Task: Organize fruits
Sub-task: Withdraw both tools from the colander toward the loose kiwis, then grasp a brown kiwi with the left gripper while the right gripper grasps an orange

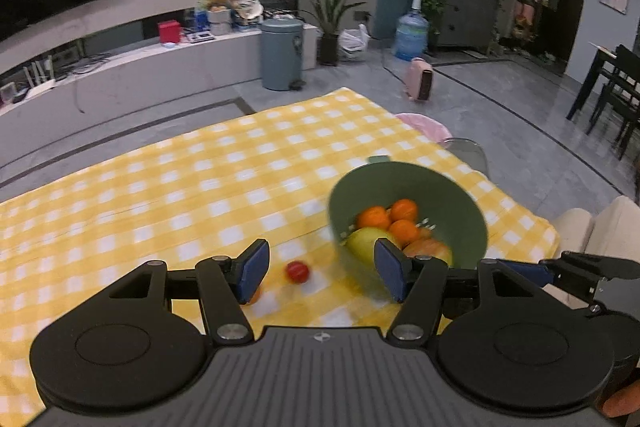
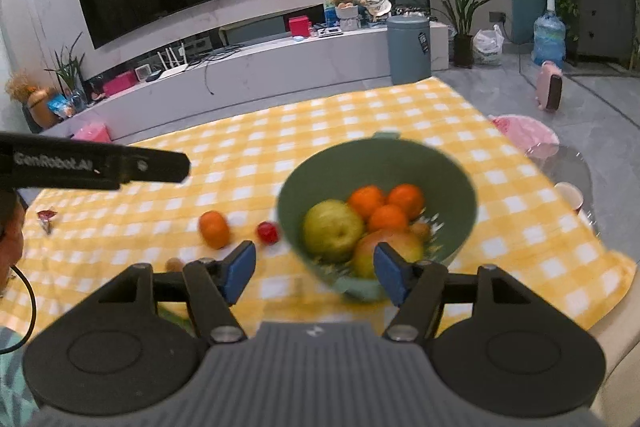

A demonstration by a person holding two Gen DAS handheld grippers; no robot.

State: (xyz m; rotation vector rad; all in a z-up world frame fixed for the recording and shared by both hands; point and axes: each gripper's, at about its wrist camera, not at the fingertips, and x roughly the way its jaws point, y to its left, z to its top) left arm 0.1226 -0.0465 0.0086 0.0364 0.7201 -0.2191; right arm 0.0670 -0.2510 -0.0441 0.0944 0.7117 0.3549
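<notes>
Both jaws were held apart, empty: the left gripper (image 1: pixel 320 269) over a red fruit (image 1: pixel 297 271), the right gripper (image 2: pixel 314 273) before the tilted green bowl (image 2: pixel 320 167) of fruit near the tablecloth's (image 2: pixel 280 131) right edge.

You can read one text only: white "GenRobot.AI" lettering on the black plastic body of the left gripper (image 2: pixel 96 167), at the right wrist view's left edge. Other labels too blurred.
</notes>
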